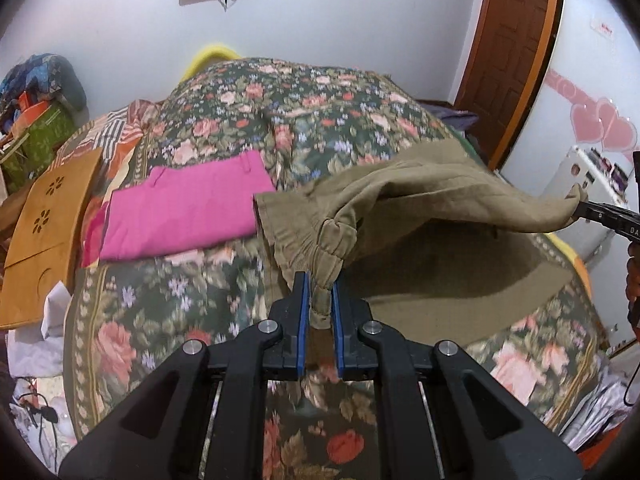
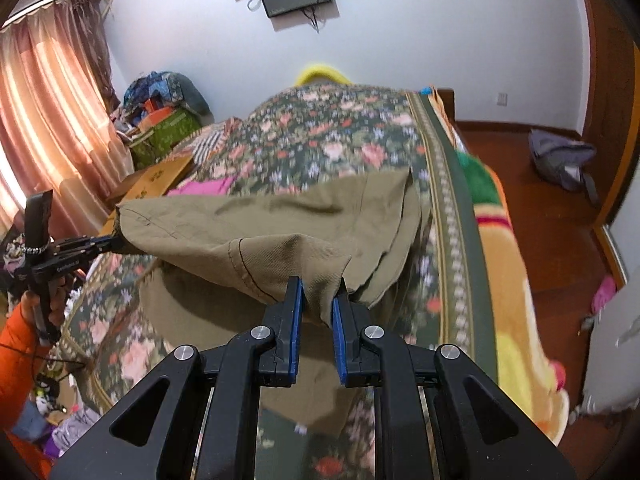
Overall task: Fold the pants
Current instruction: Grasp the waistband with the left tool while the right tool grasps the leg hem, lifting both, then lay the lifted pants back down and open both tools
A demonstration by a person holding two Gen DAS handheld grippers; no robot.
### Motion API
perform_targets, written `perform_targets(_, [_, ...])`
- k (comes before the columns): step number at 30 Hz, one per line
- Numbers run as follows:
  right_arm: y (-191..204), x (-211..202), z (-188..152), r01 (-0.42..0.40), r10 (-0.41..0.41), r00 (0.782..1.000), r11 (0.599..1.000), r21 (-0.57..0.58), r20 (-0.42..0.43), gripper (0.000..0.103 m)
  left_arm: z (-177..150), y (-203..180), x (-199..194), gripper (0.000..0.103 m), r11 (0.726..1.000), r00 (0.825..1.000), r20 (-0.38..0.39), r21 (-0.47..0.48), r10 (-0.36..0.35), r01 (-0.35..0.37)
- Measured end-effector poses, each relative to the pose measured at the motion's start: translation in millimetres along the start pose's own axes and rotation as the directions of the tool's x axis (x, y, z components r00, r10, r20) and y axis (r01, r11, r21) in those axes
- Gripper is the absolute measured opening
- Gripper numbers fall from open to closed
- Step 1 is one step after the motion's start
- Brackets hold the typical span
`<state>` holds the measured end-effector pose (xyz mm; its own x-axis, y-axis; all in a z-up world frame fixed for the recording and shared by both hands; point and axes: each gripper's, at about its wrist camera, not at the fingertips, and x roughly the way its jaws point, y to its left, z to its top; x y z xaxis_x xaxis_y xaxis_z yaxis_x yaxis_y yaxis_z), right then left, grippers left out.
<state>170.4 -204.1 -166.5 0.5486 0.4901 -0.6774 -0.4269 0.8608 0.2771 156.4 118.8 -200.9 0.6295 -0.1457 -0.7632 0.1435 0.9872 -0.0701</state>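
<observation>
Olive-khaki pants point(image 1: 400, 200) hang lifted over the floral bedspread point(image 1: 224, 292), their far part resting on the bed. My left gripper point(image 1: 320, 292) is shut on the gathered elastic waistband corner. My right gripper point(image 2: 318, 300) is shut on another edge of the same pants point(image 2: 256, 232). The right gripper also shows at the right edge of the left wrist view point(image 1: 580, 206), pinching the cloth. The left gripper shows at the left of the right wrist view point(image 2: 114, 242), holding the stretched cloth. The lifted layer sags between the two grippers above a lower layer.
Folded pink pants point(image 1: 184, 208) lie on the bed left of the khaki pants. A wooden lap board point(image 1: 44, 224) leans at the bed's left side. A yellow-orange blanket point(image 2: 516, 300) hangs on the bed's right edge, and a grey bag point(image 2: 560, 160) lies on the wooden floor.
</observation>
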Motion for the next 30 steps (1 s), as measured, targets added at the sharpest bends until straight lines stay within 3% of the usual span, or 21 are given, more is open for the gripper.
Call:
perform_targets(9, [-7, 9, -44, 0.029, -0.026, 0.997, 0.998, 0.052, -0.066, 0.012, -31, -3, 17, 0.013, 1.0, 0.998, -0.061, -0.012, 0.015, -0.016])
perform_targets(21, [-15, 5, -63, 0.141, -0.131, 0.979, 0.988, 0.056, -0.154, 0.015, -45, 3, 15, 0.017, 0.997, 0.991, -0.111, -0.018, 0.077, -0.079])
perform_targets(27, [-3, -21, -57, 0.155, -0.15, 0.983, 0.987, 0.035, -0.107, 0.015, -28, 3, -8, 0.017, 0.991, 0.99, -0.056, -0.015, 0.132, -0.133])
perform_targets(30, [8, -26, -48, 0.134, -0.132, 0.989, 0.991, 0.023, -0.068, 0.015, -13, -2, -21, 0.017, 0.993, 0.993, -0.015, -0.026, 0.116, -0.117])
